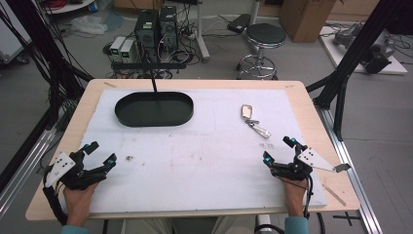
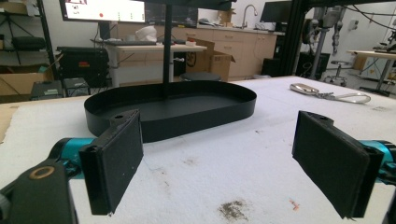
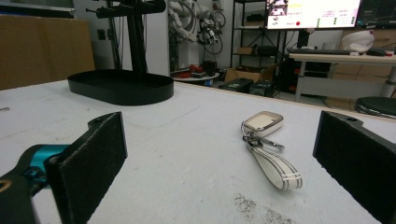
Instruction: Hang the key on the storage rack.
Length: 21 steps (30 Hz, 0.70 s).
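A black oval tray (image 1: 154, 109) (image 2: 173, 109) (image 3: 119, 86) with a thin upright post stands at the back left of the white mat. A white key fob with a strap (image 1: 253, 120) (image 3: 268, 144) (image 2: 327, 93) lies flat on the mat at the right. My left gripper (image 1: 100, 153) (image 2: 219, 161) rests near the front left, open and empty, pointing toward the tray. My right gripper (image 1: 277, 149) (image 3: 219, 163) rests near the front right, open and empty, with the key fob a short way ahead of its jaws.
The white mat (image 1: 195, 151) covers most of the wooden table (image 1: 311, 112). A small dark smudge (image 1: 129, 158) marks the mat by the left gripper. Behind the table are a stool (image 1: 263, 39), computer boxes (image 1: 156, 29) and black frame posts (image 1: 350, 53).
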### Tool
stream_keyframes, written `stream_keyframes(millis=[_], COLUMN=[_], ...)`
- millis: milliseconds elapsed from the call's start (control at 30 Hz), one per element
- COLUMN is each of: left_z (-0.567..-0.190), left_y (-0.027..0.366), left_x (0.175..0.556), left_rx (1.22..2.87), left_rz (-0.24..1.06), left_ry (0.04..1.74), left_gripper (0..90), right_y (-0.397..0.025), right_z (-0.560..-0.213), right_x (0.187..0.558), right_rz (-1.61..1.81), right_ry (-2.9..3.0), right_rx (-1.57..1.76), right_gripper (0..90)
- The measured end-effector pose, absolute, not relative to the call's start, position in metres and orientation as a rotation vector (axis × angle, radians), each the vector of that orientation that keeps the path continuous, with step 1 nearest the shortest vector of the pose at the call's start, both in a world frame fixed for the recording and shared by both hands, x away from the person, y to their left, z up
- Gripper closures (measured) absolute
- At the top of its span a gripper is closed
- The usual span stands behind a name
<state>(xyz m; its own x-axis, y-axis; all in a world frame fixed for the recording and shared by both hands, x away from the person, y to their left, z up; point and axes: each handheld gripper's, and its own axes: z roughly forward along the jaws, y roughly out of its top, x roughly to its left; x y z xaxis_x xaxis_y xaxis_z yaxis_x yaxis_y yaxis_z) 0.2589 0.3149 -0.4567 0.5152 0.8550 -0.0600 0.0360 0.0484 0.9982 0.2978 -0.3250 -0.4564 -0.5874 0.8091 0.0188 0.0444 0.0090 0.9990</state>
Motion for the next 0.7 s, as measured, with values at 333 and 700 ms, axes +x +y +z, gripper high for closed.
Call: stream_keyframes(millis=[333,700], left_z=[-0.4568,-0.4567], left_y=[0.3134,0.3141], left_x=[0.2574,0.2582], left_rx=[1.4,1.398], left_rz=[0.771,0.768], left_ry=[0.823,0.835], left_gripper=[16.6,16.6], right_y=[-0.3244,-0.3242], right_z=[-0.4566,-0.4566], right_x=[0.2961,0.2956], right_rz=[1.623,1.619], right_ry=[1.677,1.67], right_rx=[0.877,0.887], right_gripper=[2.3,2.3])
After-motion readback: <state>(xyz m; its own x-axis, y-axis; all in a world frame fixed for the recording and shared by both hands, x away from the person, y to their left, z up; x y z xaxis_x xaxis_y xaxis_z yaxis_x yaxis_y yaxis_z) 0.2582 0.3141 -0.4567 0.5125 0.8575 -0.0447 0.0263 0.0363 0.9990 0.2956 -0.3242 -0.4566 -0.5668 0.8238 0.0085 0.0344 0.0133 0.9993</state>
